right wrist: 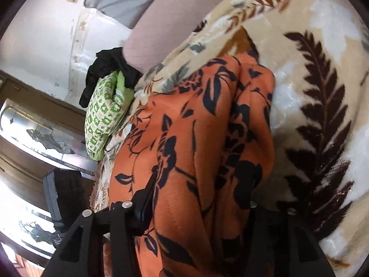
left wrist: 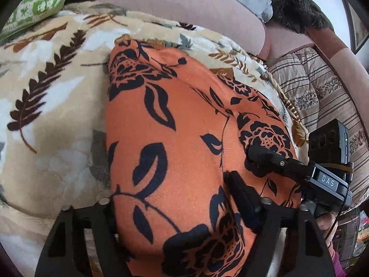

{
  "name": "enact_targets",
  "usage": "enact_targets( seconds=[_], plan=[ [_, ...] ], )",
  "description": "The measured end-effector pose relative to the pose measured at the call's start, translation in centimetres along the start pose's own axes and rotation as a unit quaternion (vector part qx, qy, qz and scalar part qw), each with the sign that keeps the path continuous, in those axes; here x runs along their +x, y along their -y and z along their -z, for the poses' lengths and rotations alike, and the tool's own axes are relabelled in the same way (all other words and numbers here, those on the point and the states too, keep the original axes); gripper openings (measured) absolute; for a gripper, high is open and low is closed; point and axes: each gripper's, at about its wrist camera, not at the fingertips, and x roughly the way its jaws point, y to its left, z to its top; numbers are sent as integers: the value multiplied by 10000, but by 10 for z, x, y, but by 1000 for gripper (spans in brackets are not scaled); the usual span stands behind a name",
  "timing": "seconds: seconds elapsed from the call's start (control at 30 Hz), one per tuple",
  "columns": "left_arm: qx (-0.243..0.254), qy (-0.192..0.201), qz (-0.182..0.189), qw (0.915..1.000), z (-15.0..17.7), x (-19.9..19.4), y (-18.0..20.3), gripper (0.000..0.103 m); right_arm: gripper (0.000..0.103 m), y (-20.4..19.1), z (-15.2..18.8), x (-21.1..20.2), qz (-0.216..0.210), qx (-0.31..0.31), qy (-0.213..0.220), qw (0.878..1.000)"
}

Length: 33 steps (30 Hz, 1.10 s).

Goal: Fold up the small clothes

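Orange garment: soft matt cloth, fine brushed nap, black floral print. Blanket underneath: thick plush fleece, slight sheen, leaf pattern. Green patterned cloth: thin, matt, woven-looking. Right tongs: matt black plastic, shiny metal screw heads. Striped quilt: stitched, matt.

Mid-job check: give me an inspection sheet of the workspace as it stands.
Surface: beige leaf-print blanket over a sofa seat.
Job's things: orange floral garment lying bunched on the blanket.
Clutter: green patterned cloth and black cloth at the blanket's edge.
Grippers: left gripper and right gripper both straddle the garment; whether their pads press is unclear.
Cables: thin cord by the right gripper's body.
Surroundings: pink sofa back, striped quilt, white wall.
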Motion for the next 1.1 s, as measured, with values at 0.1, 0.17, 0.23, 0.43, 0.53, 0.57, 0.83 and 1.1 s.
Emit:
enact_targets(
  seconds=[0.1,0.17,0.23,0.43,0.53,0.57,0.83,1.1],
  plan=[
    [36,133,45,9999,0,-15,1,53,45,-9,0,-7,-3,-92,142,9999],
    [63,220,43,9997,-1,-27,3,53,44,-18,2,-12,-21,-158,240,9996],
    [137,332,-11,9994,0,-42,7,53,44,-31,3,-18,-55,-272,304,9992],
    [305,804,0,9963,4,-102,16,53,44,-78,14,-45,-391,-595,690,9951],
    [420,997,-168,9940,11,-131,24,53,44,-96,21,-58,-591,-670,855,9923],
    [442,1040,-227,9933,14,-139,25,53,44,-106,25,-61,-674,-689,905,9912],
    [330,1166,-545,9911,51,-186,17,53,44,-146,62,-68,-986,-787,828,9885],
    [-81,455,-983,9941,93,-135,-18,54,44,-129,113,-40,-638,-415,545,9956]
  ],
)
